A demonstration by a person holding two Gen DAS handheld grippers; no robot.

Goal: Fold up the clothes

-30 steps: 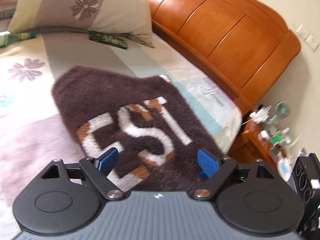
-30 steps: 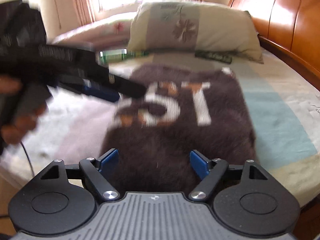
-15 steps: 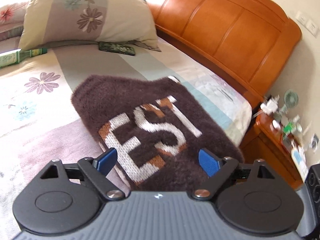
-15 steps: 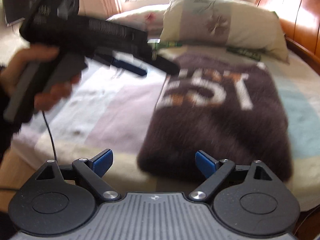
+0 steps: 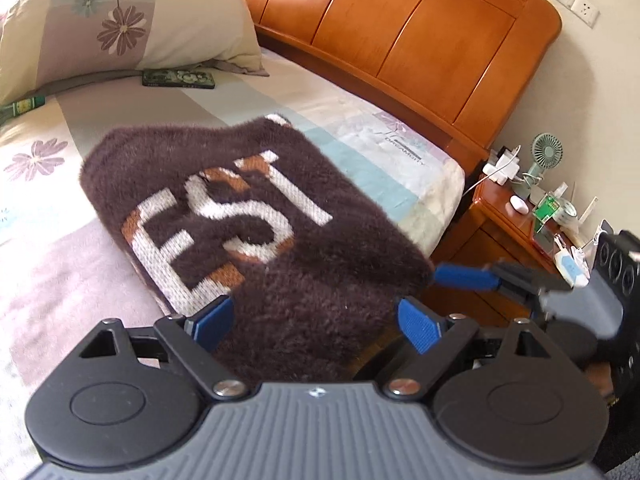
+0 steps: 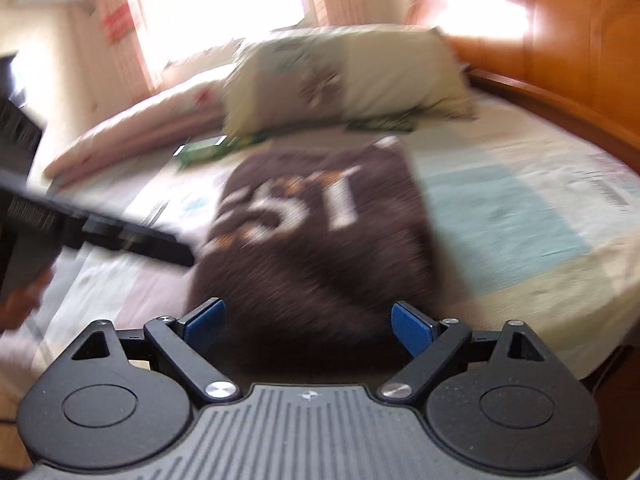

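A folded brown fuzzy sweater (image 5: 248, 216) with white letters lies flat on the bed (image 5: 360, 152), reaching its near corner. My left gripper (image 5: 316, 320) hovers open over the sweater's near end, its blue pads clear of the cloth. In the blurred right wrist view the same sweater (image 6: 320, 240) lies ahead, and my right gripper (image 6: 308, 324) stands open above its near edge, holding nothing. One blue finger (image 5: 464, 276) of the right gripper shows beside the sweater's right corner. A dark finger (image 6: 160, 246) of the left gripper, held by a hand (image 6: 20, 304), crosses the left side.
A flowered pillow (image 5: 120, 20) leans at the head of the bed against the orange wooden headboard (image 5: 400, 32). A dark patterned flat item (image 5: 178, 78) and a green bottle (image 5: 24, 106) lie by it. The nightstand (image 5: 504, 220) carries a small fan (image 5: 546, 152), chargers and clutter.
Both grippers have drawn back toward the sweater's near end. The right gripper now shows in the left wrist view. In the right wrist view the left gripper has dropped to the lower left; right jaws widened slightly.
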